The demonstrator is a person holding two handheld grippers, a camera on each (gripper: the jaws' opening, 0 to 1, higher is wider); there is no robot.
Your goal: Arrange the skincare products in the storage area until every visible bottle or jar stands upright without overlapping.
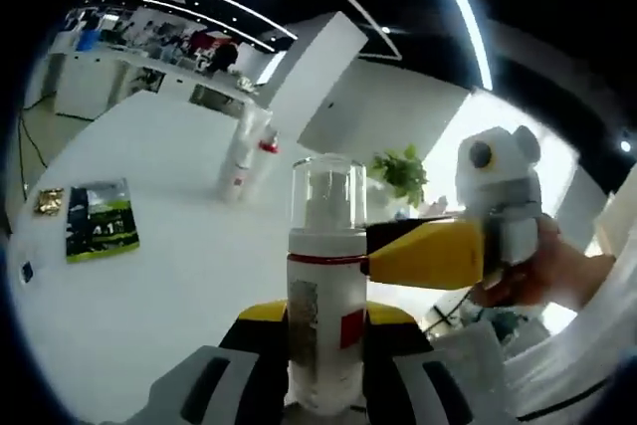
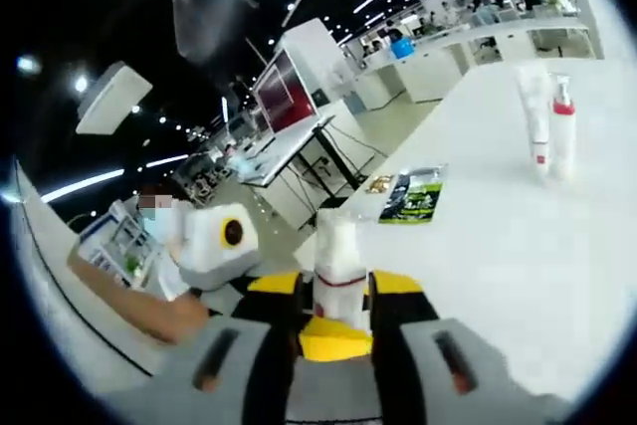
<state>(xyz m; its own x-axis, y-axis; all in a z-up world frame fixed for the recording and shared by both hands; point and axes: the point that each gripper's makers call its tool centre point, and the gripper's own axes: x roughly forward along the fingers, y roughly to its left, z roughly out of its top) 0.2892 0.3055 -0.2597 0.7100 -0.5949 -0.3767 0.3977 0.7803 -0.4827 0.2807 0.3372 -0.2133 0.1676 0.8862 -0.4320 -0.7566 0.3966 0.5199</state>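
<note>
A white pump bottle (image 1: 324, 246) with a clear cap and a red neck band stands upright between my left gripper's (image 1: 328, 318) jaws, which are shut on its lower body. My right gripper (image 1: 374, 261), held by a hand, comes in from the right, and its yellow jaw tip touches the bottle at the red band. In the right gripper view the same bottle (image 2: 336, 246) sits between my right gripper's (image 2: 335, 286) yellow tips, which press against both sides. The left gripper (image 2: 330, 340) crosses in front and hides the bottle's lower part.
Two more white bottles (image 1: 245, 151) (image 2: 547, 131) stand upright close together far out on the white table (image 1: 179, 276). A green and black packet (image 1: 100, 221) (image 2: 413, 196) lies flat beside a small gold item (image 1: 49, 202). Desks and shelving stand beyond the table.
</note>
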